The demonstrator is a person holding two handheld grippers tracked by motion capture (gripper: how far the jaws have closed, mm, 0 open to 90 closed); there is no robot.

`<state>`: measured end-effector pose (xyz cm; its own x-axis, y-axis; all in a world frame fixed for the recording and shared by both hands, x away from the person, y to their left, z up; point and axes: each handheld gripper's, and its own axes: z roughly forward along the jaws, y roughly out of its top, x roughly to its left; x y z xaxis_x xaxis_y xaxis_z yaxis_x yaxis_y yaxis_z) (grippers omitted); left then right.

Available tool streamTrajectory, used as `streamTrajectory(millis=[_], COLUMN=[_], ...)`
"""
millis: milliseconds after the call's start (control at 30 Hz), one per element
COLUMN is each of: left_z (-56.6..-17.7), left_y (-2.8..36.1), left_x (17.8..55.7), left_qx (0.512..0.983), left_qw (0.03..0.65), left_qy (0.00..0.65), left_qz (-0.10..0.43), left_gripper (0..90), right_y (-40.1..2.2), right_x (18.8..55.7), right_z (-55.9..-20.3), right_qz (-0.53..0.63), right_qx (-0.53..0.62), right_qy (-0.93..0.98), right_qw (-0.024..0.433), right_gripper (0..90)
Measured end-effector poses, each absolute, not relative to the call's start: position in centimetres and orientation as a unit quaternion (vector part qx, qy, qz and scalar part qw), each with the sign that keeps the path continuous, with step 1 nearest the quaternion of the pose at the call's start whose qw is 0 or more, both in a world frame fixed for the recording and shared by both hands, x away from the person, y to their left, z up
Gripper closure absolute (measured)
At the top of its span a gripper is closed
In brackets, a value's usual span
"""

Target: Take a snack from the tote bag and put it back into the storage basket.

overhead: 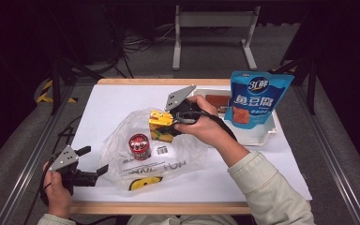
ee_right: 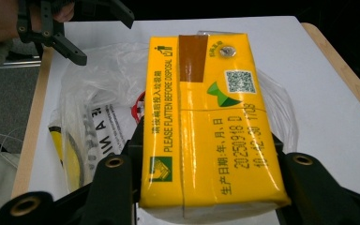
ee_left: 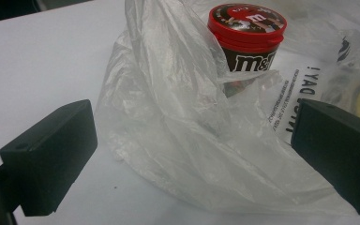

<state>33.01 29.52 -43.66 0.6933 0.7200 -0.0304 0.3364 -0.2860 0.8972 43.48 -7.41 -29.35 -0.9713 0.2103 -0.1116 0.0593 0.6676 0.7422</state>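
Packing looks about half done, judging from the high view: the bag point(overhead: 152, 157), a thin crinkled clear film with black print, lies spread at the centre of the white table point(overhead: 112, 101), and the tub point(overhead: 139, 146), a short round container with a red lid, already sits inside it, while the carton point(overhead: 161, 125), a yellow box with sharp edges, is held just right of the tub above the bag's far edge by the right gripper point(overhead: 171, 124). At upper right a glossy blue pouch point(overhead: 258, 101) stands on a white tray point(overhead: 262, 137), so it may be left to go in. At lower left the left gripper point(overhead: 96, 161) has its jaws spread beside the bag's near corner. In the left gripper view, the two black blocky jaws stand wide at lower left and right with folds of the bag point(ee_left: 183, 140) between them but not pinched, and the tub point(ee_left: 247, 40) is at top centre behind the film. In the right gripper view, the jaws clamp both sides of the carton point(ee_right: 206, 126), a smooth printed pack with a brown strip, filling the centre, with the bag point(ee_right: 98, 98) at left below it.
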Motion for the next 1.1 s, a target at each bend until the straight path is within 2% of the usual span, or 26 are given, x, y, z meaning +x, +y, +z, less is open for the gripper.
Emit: streamTrajectory(millis=[1100], left_z=[-43.7], left_y=[29.5], left_x=[33.0], left_qx=[0.779], left_qw=[0.491], left_qy=[0.337], left_qz=[0.196], left_gripper=[1.1], right_y=[-11.4], right_x=[44.5], right_z=[-26.2], right_qz=[0.392], right_qx=[0.102], right_qy=[0.905], right_qw=[0.132], right_gripper=[55.6])
